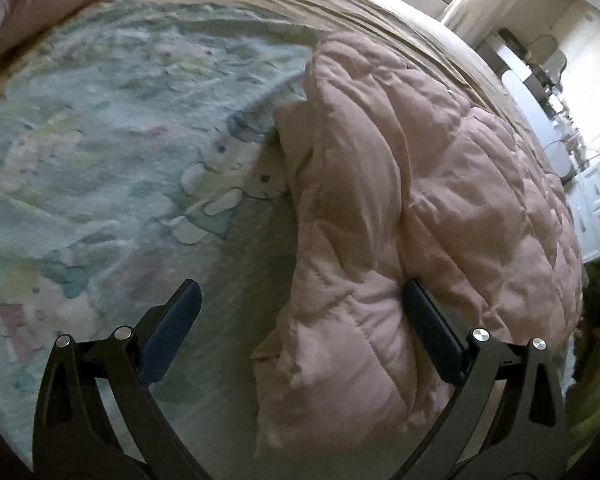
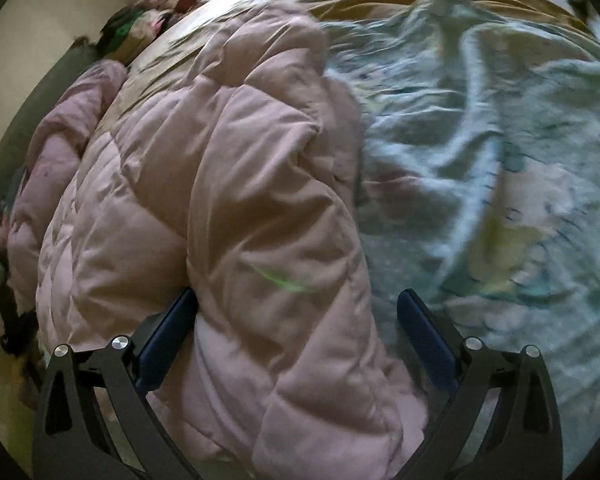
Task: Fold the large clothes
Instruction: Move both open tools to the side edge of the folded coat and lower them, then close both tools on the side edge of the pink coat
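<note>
Both claws stand wide, holding nothing, so this looks like the reach for a grip before a fold. The pink quilted jacket [image 1: 400,184] lies bunched on the bed; a padded fold sits between the left gripper's [image 1: 300,320] fingers, nearer its right one, and another bulges between the right gripper's [image 2: 298,322] fingers. Next, I'd judge, each must close on an edge. The pastel cartoon blanket [image 1: 112,128] beneath is rumpled and could get pinched too.

Each tool, left tool [image 1: 300,296] and right tool [image 2: 298,302], is built of black linkage arms, silver pivot screws and seemingly dark-blue pads [image 1: 172,332].
</note>
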